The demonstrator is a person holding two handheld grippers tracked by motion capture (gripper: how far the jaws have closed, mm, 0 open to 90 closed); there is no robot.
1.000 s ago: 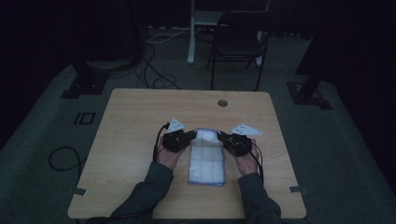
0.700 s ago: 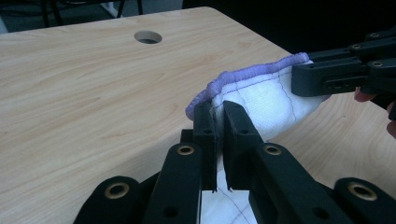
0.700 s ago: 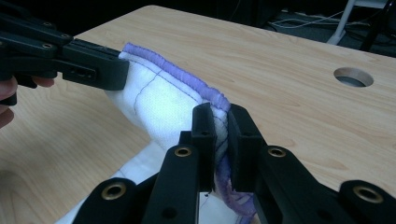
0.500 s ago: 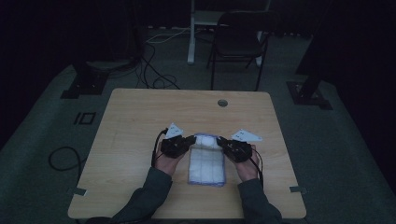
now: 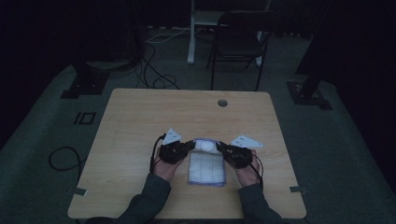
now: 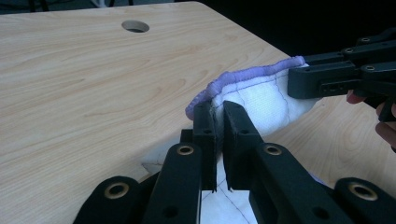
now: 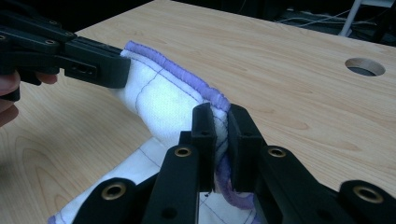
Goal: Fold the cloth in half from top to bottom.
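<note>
Both pairs of black jaws are pinched tight on the purple-stitched far hem of a white quilted cloth (image 5: 205, 164), the left gripper (image 5: 190, 146) at the hem's left corner and the right gripper (image 5: 221, 148) at its right corner, with only fabric between the pads. In the left gripper view the left gripper (image 6: 216, 120) nips the lifted purple edge while the other gripper clamps the same edge farther along; the right gripper view mirrors it, the right gripper (image 7: 218, 122) biting just below the stitched rim. The held hem stands raised off the light wooden table (image 5: 140, 121), and the rest of the cloth lies flat toward the person's forearms at the near edge. Compared with a second ago, both hands sit slightly nearer the person, drawing the hem back over the cloth. Bare tabletop stretches wide to the left, right and far side, where a round cable hole (image 5: 222, 102) lies well apart from the cloth.
</note>
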